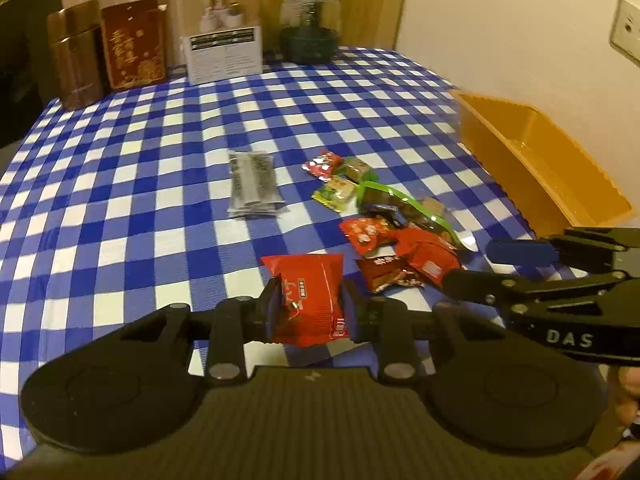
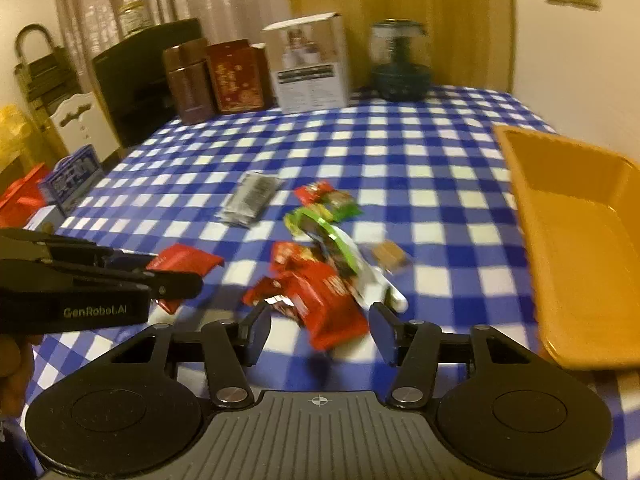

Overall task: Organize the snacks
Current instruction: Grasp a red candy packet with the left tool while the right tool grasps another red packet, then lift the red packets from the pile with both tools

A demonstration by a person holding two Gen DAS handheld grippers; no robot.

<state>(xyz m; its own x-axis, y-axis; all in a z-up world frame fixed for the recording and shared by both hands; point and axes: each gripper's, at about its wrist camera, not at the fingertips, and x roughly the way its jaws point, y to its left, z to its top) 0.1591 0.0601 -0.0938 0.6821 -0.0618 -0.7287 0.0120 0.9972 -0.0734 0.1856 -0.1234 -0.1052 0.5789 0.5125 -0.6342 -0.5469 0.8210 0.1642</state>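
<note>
My left gripper [image 1: 308, 304] is clamped on a red snack packet [image 1: 310, 300], held just above the blue checked tablecloth [image 1: 160, 184]. My right gripper [image 2: 320, 330] has its fingers apart over a heap of red packets [image 2: 320, 300], with the orange tray [image 2: 580, 248] empty to the right.

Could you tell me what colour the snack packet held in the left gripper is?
Red, with small printed markings; the snack packet shows best in the left wrist view.
</note>
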